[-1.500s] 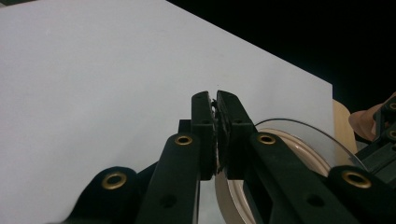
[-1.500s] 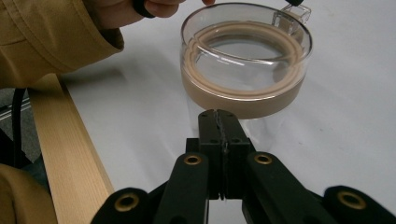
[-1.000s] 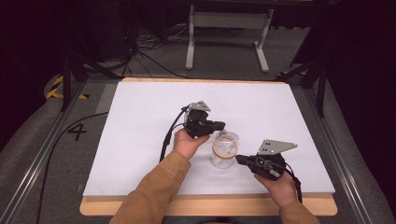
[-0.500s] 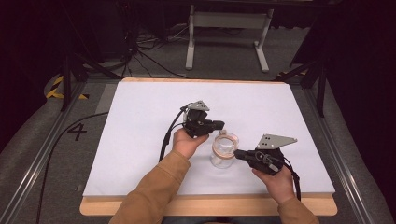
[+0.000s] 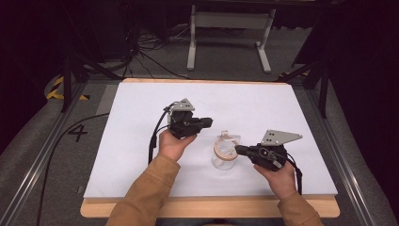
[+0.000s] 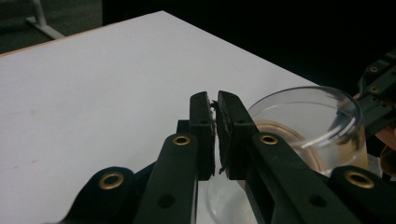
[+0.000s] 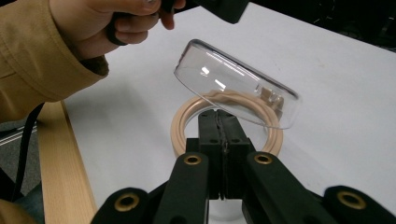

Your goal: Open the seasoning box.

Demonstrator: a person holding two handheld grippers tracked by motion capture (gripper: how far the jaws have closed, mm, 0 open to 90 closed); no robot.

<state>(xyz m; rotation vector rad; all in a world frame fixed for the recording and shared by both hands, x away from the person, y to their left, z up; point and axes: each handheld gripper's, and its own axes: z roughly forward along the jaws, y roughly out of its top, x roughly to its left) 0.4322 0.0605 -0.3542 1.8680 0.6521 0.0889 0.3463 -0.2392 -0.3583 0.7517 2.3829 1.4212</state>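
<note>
A: Item one, the left claw (image 5: 205, 123)?
B: Held in the left hand (image 5: 173, 143) above the white table (image 5: 141, 141), pointing toward the jar. In the left gripper view its jaws stand clenched on nothing, only a thin slit between them, and they are in the air just short of the jar's rim.

A: Item two, the right claw (image 5: 240, 149)?
B: Held in the right hand (image 5: 277, 176), nearer the front edge of the table, pointing at the jar from the other side. In the right gripper view its jaws are pressed together, with the tan ring straight ahead of the tips. Whether they pinch the ring's near edge, I cannot tell.

A: Item three, the jar (image 5: 222, 159)?
B: Clear glass, upright on the table, between the two claws and just in front of the right one.

A: Its fittings?
B: A tan ring (image 7: 224, 116) around the mouth, and a clear hinged lid (image 7: 236, 84) tilted open above it, on the far side of the ring from the right claw.

A: Anything else?
B: A tan sleeve (image 5: 146, 188) on the left arm; a black cable (image 5: 157, 132) trailing from the left claw.
</note>
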